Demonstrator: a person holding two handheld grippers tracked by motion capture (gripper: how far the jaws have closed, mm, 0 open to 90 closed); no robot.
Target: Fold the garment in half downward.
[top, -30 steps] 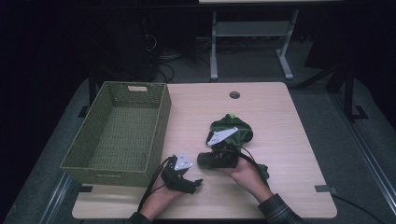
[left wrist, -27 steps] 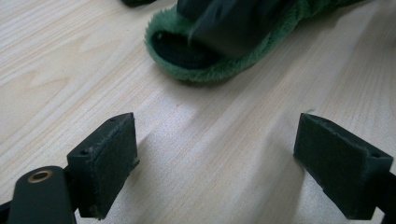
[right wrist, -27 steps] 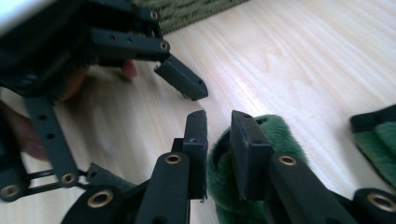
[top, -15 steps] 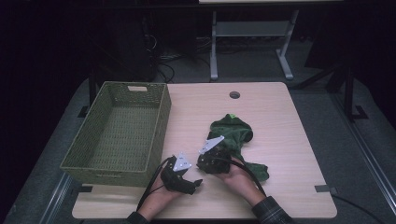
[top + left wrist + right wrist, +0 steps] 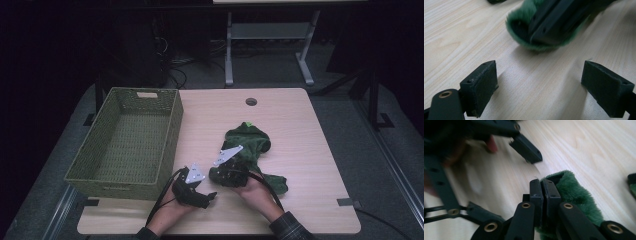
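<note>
A fuzzy green cloth (image 5: 250, 145) lies crumpled on the right half of the wooden table (image 5: 285, 115). My right gripper (image 5: 216, 175) is shut on an edge of that cloth (image 5: 571, 192), its jaws pressed together with the fabric folded around them. My left gripper (image 5: 212, 196) stands open just left of it, low over the bare wood, with nothing between its pads (image 5: 480, 86). In the left gripper view the pinched green cloth edge (image 5: 524, 40) hangs right ahead of the open jaws.
A woven green basket (image 5: 130, 142) with nothing in it stands on the table's left side. A round cable hole (image 5: 251, 101) sits near the far edge. Beyond the table are a metal stand (image 5: 265, 45) and cables on the floor.
My right gripper has pulled the cloth's edge toward the near left, closer to the left gripper. The left gripper has stayed almost where it was.
</note>
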